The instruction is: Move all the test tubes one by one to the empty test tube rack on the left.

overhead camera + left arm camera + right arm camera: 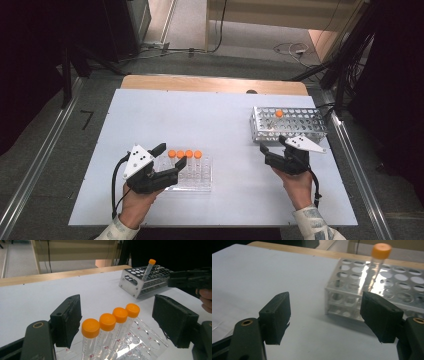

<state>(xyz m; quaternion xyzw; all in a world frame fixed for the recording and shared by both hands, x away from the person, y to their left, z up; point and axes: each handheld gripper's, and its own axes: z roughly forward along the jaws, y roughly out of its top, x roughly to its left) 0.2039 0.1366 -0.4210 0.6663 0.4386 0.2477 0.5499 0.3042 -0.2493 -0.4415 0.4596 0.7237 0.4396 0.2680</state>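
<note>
Left tool (171,154) spread, empty, straddling four orange-capped clear tubes (110,321) upright in the clear plastic rack (204,184) on the white surface (210,120). Right tool (273,143) spread, empty, near the metal rack (311,129) holding one tube (375,263), apparently leaning.

Wearing pale patterned sleeves (312,220) at both wrists. Gripping black left tongs (172,154) and right tongs (272,142), each topped by a grey three-cornered plate (137,159) dotted with dark screws. Trailing a black cable (117,182) behind each. Showing flat black pads (67,319) and brass-ringed pivot holes (246,322).
</note>
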